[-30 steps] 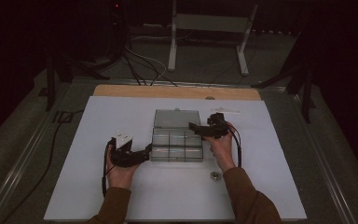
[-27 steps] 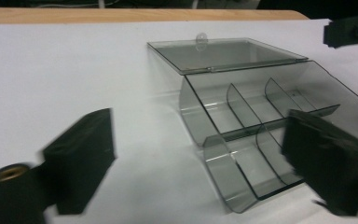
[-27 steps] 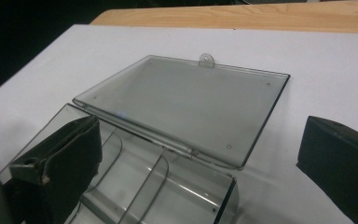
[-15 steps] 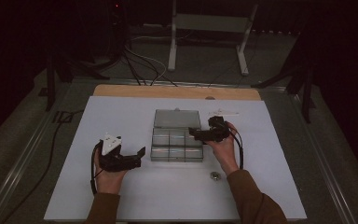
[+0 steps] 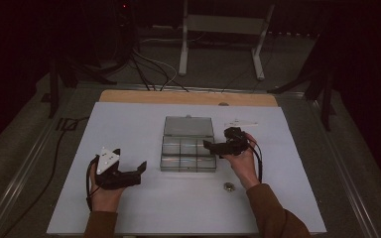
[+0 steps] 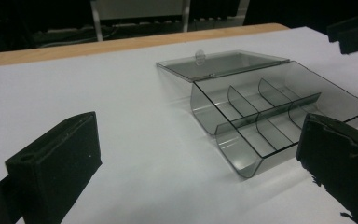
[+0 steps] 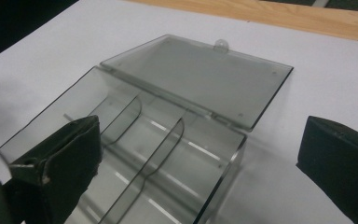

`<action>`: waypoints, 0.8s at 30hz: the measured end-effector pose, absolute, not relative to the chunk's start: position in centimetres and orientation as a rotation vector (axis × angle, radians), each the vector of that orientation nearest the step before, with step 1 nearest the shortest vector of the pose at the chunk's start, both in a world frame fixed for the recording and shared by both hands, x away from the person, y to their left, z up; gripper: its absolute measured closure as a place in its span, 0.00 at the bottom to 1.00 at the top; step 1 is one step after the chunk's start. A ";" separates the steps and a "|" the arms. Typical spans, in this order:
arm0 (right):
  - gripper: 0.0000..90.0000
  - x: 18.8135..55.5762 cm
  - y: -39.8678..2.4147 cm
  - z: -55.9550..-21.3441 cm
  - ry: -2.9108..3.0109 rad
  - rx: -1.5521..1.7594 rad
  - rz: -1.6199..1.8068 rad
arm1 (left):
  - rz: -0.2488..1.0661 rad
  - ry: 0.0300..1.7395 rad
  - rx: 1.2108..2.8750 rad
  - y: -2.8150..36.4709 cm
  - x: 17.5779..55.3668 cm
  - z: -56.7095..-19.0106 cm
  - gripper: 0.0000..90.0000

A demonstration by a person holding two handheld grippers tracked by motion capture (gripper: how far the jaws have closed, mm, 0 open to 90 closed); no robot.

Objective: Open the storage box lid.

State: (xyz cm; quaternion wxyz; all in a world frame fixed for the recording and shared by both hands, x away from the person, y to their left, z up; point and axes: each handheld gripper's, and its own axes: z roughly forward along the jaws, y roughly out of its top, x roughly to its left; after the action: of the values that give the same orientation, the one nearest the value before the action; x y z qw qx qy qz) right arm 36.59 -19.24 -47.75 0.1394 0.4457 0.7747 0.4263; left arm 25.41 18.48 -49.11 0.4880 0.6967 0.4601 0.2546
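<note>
Two hand-held grippers level, left hand-held gripper [image 5: 143, 170] agape, right hand-held gripper [image 5: 207, 147] beside box [image 5: 188, 148]

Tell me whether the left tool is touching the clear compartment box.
Apart. In the high view, bare white table separates the left tool from the clear compartment box; its jaws stand open.

Smoky clear compartment box [image 5: 188, 144]; white table [image 5: 129, 124]; black fingers [image 6: 56, 163].

White table [image 5: 129, 124] with open clear box [image 5: 187, 148], small round piece [image 5: 228, 186]
</note>
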 end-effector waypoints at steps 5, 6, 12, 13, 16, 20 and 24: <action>0.00 35.6 -19.2 -47.8 2.283 1.243 1.185 | 0.632 1.127 1.681 19.2 24.9 -49.2 0.02; 0.00 35.4 -19.2 -47.8 2.294 1.236 1.182 | 0.635 1.128 1.677 19.3 24.8 -49.2 0.02; 0.00 34.2 -19.2 -47.8 2.326 1.197 1.166 | 0.664 1.137 1.663 19.8 24.4 -49.5 0.02; 0.00 34.0 -19.2 -47.8 2.329 1.195 1.165 | 0.669 1.142 1.658 19.9 24.4 -49.5 0.02; 0.00 33.5 -19.4 -47.7 2.328 1.192 1.173 | 0.682 1.145 1.659 20.1 24.3 -49.6 0.02; 0.00 33.0 -19.8 -47.9 2.328 1.195 1.177 | 0.694 1.155 1.662 20.3 24.1 -49.6 0.02; 0.00 32.5 -20.3 -48.1 2.328 1.189 1.167 | 0.689 1.154 1.668 20.4 24.0 -49.4 0.02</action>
State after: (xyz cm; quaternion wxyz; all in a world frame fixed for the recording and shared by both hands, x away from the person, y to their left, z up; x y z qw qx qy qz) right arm 32.46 -20.35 -48.12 0.1390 0.4112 0.8054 0.4037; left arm 23.97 20.40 -49.41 0.4790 0.6836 0.4729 0.2823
